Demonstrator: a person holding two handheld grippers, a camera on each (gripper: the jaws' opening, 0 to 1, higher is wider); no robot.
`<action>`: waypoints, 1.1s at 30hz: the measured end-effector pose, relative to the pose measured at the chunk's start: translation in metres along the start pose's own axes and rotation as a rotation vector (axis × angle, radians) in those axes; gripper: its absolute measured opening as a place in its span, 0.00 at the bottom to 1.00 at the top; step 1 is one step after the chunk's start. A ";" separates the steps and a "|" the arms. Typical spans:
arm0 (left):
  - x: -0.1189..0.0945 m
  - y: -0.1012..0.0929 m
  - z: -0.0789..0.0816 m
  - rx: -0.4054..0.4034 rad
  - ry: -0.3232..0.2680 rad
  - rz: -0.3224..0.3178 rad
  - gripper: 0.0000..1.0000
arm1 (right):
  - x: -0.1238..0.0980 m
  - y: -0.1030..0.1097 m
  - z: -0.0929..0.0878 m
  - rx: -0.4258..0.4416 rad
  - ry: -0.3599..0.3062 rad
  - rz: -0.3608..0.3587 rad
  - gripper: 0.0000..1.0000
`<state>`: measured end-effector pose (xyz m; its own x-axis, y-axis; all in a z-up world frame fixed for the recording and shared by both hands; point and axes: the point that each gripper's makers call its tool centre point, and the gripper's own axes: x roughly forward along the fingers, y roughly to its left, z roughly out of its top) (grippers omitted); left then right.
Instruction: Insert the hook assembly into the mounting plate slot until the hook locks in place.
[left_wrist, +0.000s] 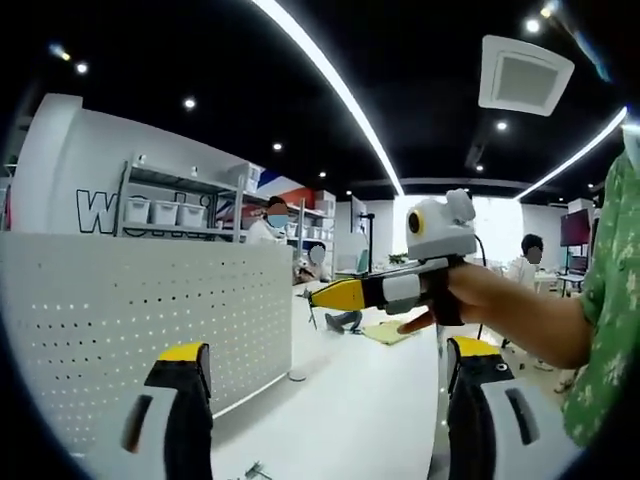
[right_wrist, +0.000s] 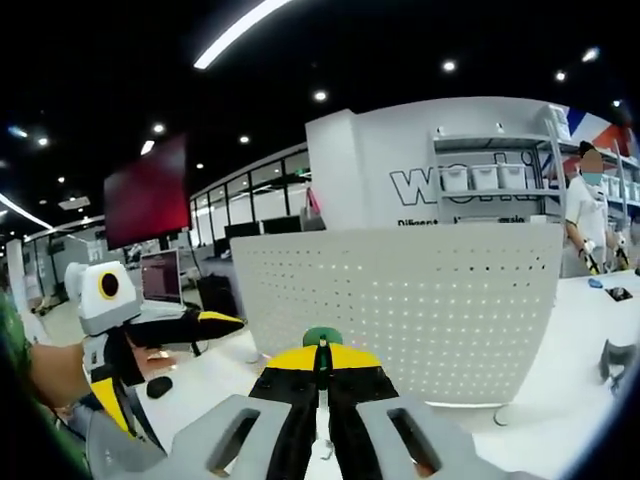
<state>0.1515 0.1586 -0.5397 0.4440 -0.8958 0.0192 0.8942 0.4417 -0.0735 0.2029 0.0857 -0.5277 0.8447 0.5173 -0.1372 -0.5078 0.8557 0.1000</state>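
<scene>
Insertion not yet made — right gripper (right_wrist: 322, 375) is clamped on a small green-topped piece (right_wrist: 322, 338), apparently the hook assembly, short of the perforated mounting plate (right_wrist: 420, 300); left gripper (left_wrist: 325, 385) stands open, empty.

Each claw (left_wrist: 322, 400) is black with yellow tips and grey side plates (the sleeve (left_wrist: 612, 300) is green-patterned).

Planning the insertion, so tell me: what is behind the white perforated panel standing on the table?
Above the perforated panel, shelving with white bins, a lettered wall and a standing person show. Whatever sits lower behind it is covered by the panel.
</scene>
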 end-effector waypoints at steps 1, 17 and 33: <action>-0.002 0.001 0.000 -0.004 -0.007 0.007 1.00 | 0.000 -0.003 0.001 -0.004 -0.001 -0.007 0.00; -0.014 0.014 -0.017 -0.030 0.017 0.052 1.00 | 0.007 -0.076 0.029 -0.080 -0.035 -0.197 0.00; -0.018 0.019 -0.025 -0.035 0.041 0.066 1.00 | 0.015 -0.120 0.045 -0.100 -0.077 -0.304 0.00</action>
<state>0.1596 0.1817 -0.5659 0.4990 -0.8662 -0.0277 0.8599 0.4989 -0.1079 0.2837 -0.0100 -0.4979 0.9686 0.2384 -0.0706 -0.2410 0.9700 -0.0319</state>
